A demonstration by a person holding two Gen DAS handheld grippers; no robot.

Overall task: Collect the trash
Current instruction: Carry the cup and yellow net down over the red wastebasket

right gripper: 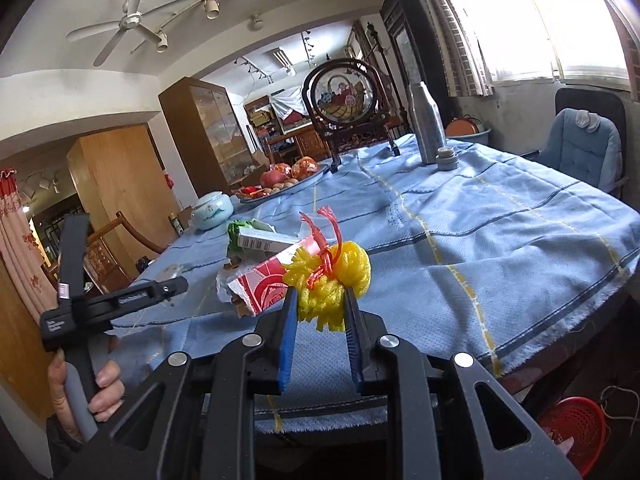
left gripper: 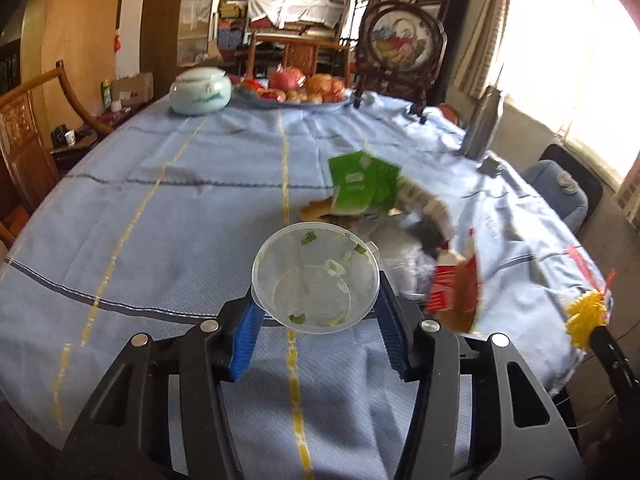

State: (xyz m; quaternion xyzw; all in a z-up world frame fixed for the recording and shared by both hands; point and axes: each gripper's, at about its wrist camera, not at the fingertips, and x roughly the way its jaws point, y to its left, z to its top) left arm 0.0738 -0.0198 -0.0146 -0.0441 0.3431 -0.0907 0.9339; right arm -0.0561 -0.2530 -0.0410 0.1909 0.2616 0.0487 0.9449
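My left gripper (left gripper: 316, 308) is shut on a clear plastic cup (left gripper: 316, 280) with green scraps inside, held above the blue tablecloth (left gripper: 160, 208). My right gripper (right gripper: 320, 304) is shut on a yellow mesh net (right gripper: 332, 280) tied with a red ribbon; the net also shows at the right edge of the left wrist view (left gripper: 584, 316). A trash pile lies on the table: a green packet (left gripper: 364, 184), a red and white carton (left gripper: 452, 288), a white box (right gripper: 260, 240) and crumpled clear plastic (left gripper: 404, 256).
A pale ceramic jar (left gripper: 200, 92), a fruit plate (left gripper: 304, 88), a framed round screen (left gripper: 400, 44) and a metal bottle (right gripper: 426, 124) stand at the table's far side. A red basket (right gripper: 572, 428) sits on the floor at right. Chairs surround the table.
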